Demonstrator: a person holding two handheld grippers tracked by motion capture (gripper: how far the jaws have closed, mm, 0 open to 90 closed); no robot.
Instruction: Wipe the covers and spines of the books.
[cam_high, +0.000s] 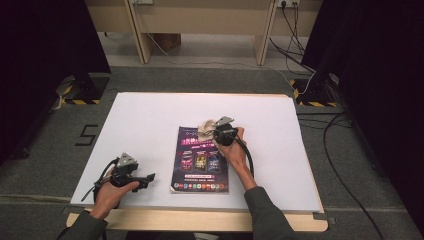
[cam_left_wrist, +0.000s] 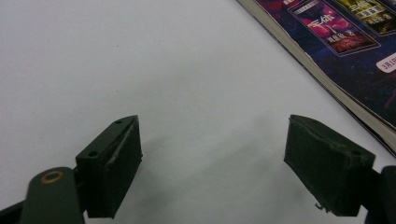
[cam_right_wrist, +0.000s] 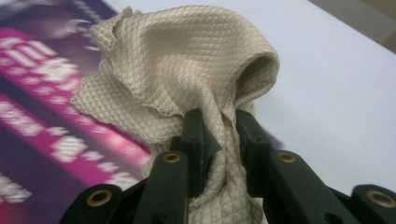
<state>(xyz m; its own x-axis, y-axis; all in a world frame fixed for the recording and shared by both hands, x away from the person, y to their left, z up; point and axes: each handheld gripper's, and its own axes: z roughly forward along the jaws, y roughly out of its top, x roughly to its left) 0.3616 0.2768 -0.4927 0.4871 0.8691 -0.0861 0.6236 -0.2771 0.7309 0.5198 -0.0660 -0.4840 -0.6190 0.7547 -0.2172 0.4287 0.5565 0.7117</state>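
**Desk:** What lies on the white table, largest first?

**Photographer:** A purple, glossy-covered magazine lies flat near the table's middle, its spine toward the person's left. Over its far right corner, a beige waffle-weave cloth hangs bunched from the right gripper, whose jaws are clenched on a gathered fold of it. The left gripper rests on the table near the front edge, beside the magazine and apart from it, jaws spread wide with nothing between them.

**Desk:** What could go wrong from here?

**Photographer:** The person appears to be wiping the cover with the cloth. The magazine lies loose and nothing pins it, so a drag across the slick cover could push it askew or toward the edge. The grip takes only a twisted neck of fabric; that neck could slip free if the cloth catches on the cover's corner, leaving bare jaw tips to scrape the print.

**Desk:** What does one camera give that another misses?

**Photographer:** The right gripper view shows the cloth close up: its diamond weave, stitched hem and the pinched fold between the jaws, which the high view reduces to a pale lump. The left gripper view shows the magazine's page edges and the open gap above bare table. The high view alone gives the full layout, both hands included.
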